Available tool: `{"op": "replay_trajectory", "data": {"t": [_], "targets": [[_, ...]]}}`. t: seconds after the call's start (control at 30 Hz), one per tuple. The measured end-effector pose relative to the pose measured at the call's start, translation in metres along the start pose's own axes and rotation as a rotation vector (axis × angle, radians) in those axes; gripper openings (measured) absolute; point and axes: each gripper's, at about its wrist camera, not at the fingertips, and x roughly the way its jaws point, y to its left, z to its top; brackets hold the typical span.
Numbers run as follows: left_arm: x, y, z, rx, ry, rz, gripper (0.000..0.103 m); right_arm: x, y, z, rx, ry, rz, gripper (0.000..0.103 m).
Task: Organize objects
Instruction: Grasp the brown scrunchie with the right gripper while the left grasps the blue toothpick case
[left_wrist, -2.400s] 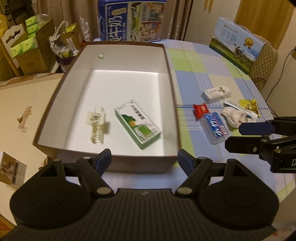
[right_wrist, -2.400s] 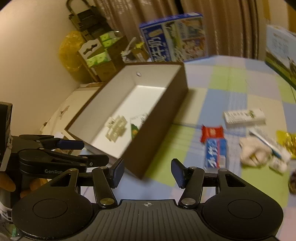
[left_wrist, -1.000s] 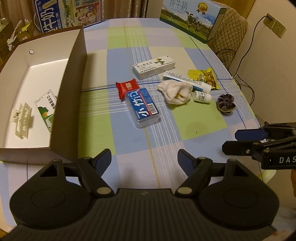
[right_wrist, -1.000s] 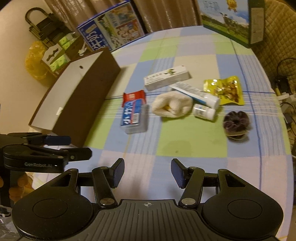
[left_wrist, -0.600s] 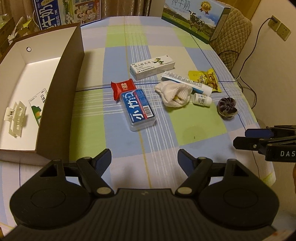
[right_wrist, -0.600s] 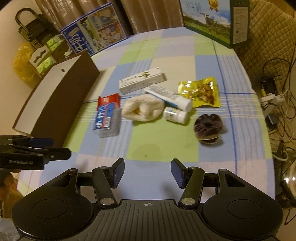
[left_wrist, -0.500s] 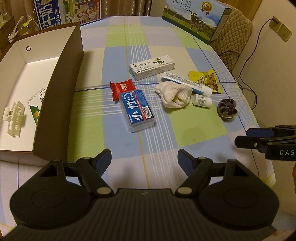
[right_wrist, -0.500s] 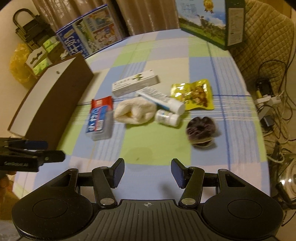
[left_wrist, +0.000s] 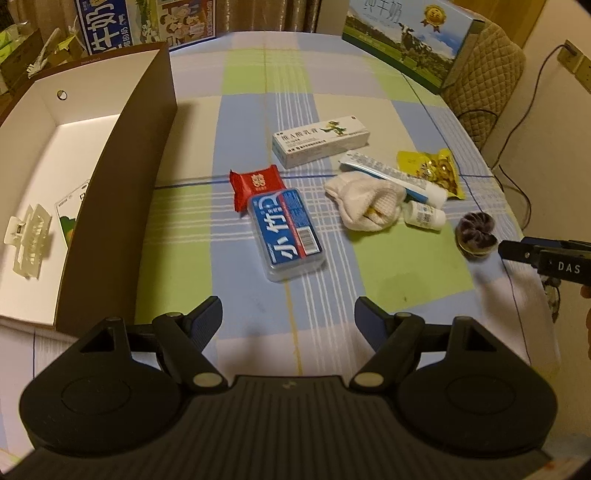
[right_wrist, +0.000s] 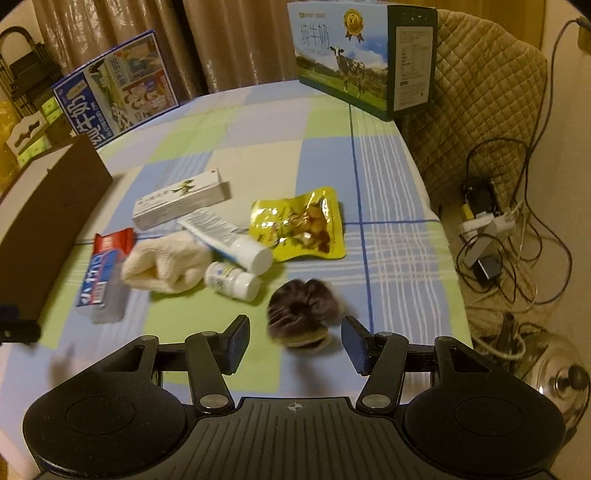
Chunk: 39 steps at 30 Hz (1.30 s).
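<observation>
both fingers of my right gripper (right_wrist: 294, 344) are spread wide with nothing between the pads, and the dark purple scrunchie (right_wrist: 302, 316) lies on the cloth just ahead of the gap, not touching either pad. my left gripper (left_wrist: 289, 319) is equally wide open and holds nothing, hanging over bare checked tablecloth (left_wrist: 251, 110) with the clear case with the blue label (left_wrist: 285, 233) ahead of it. from the left wrist view i see the tip of the right gripper coming in at the right edge, close beside the scrunchie. the loose items sit in 1 cluster: a red packet (left_wrist: 255, 184) touching the far end of the blue-labelled case, a white carton with a green dinosaur (left_wrist: 320, 141) beyond it, a rolled cream sock (left_wrist: 365, 201) to the right, a white tube (right_wrist: 228, 240) lying across the sock's far side, a small white bottle (right_wrist: 232, 280) on its side just beside the sock, and a yellow snack pouch (right_wrist: 300, 226) under the tube's cap end. the brown box with white inside (left_wrist: 110, 177) stands at the left, and in it i can make out a pale hair clip (left_wrist: 28, 240) and part of a green and white carton (left_wrist: 70, 212). 2 milk cartons stand at the table's far edge.
</observation>
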Motion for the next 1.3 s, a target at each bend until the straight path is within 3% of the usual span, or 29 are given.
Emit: {"op": "replay_trajectory", "data": {"t": [0.7,0.77,0.83,0.97,1.3], "targets": [[0.038,0.003,0.020,-0.026,-0.013,0.043,0.076,0.065,0.005,0.001,-0.171,0.022,-0.029,0.053],[0.042,0.002,0.022,-0.025,-0.009,0.044,0.076,0.067,0.005,0.000,-0.178,0.029,-0.028,0.044],[0.046,0.002,0.024,-0.024,-0.007,0.047,0.076,0.066,0.004,0.000,-0.170,0.027,-0.017,0.035],[0.057,0.003,0.028,-0.028,0.010,0.048,0.075,0.065,-0.003,0.003,-0.110,0.040,-0.005,0.031],[0.095,-0.008,0.043,0.004,0.037,0.038,0.075,0.061,-0.010,0.001,-0.027,0.040,0.008,0.030]]}}
